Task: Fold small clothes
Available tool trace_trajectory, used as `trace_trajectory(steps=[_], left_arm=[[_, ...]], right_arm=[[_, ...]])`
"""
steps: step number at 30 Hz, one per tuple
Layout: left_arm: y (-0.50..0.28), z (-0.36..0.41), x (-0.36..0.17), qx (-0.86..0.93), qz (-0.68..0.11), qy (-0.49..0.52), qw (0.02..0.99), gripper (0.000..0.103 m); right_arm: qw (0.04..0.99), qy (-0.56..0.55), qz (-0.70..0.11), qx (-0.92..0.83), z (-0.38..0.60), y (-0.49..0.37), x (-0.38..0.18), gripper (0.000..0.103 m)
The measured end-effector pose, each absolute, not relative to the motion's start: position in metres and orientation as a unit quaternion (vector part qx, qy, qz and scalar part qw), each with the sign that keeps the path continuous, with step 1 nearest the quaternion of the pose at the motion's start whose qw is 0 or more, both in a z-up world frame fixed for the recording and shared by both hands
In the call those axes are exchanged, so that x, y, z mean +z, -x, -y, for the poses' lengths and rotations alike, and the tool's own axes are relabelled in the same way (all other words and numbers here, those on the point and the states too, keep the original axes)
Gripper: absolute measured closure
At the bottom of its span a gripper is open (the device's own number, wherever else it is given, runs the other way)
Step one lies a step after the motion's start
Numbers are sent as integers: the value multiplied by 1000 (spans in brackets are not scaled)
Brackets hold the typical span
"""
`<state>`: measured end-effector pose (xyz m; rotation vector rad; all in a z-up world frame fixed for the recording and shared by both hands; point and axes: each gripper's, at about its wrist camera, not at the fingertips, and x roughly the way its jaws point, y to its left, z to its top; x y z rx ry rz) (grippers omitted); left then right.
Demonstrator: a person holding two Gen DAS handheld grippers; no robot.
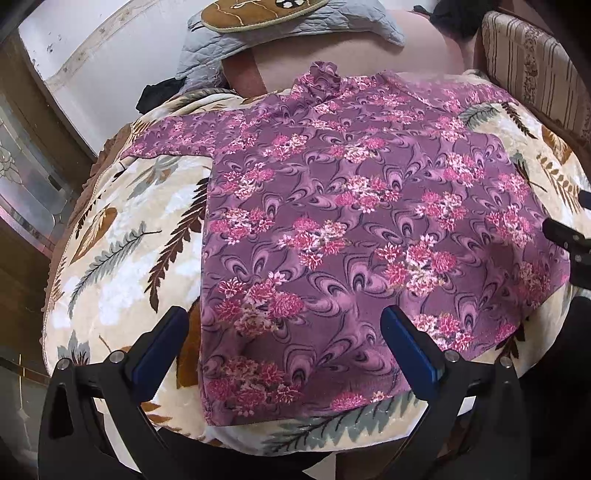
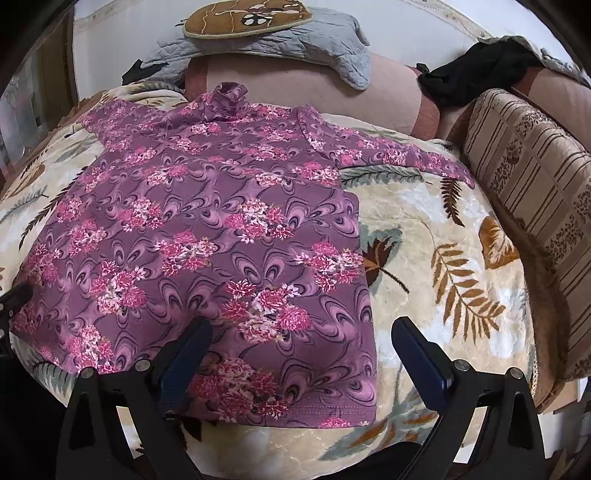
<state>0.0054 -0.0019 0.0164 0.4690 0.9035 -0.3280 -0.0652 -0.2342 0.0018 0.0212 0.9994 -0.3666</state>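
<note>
leaf-print blanket (image 2: 443,229), striped cushion (image 2: 524,177), grey quilt (image 2: 332,48), black garment (image 2: 476,70)

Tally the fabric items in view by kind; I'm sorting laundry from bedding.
Purple floral long-sleeved top, spread flat: 1
Cream leaf-print plush blanket under it: 1
Grey quilted cloth on the backrest: 1
Brown embroidered oval cushion: 1
Striped beige cushion: 1
Black crumpled garment at right: 1
Total: 6
</note>
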Motion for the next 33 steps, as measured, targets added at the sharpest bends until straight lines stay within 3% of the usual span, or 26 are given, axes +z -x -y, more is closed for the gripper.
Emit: trace_trajectory(steps=[12, 33], left_arm=[[-14, -1, 24, -160, -432, -206, 863, 0], [-27, -13, 15, -136, -467, -189, 853, 0]], right_arm=[[863, 9, -467, -193, 234, 69, 10, 4], [861, -73, -454, -219, 274, 82, 4, 5]])
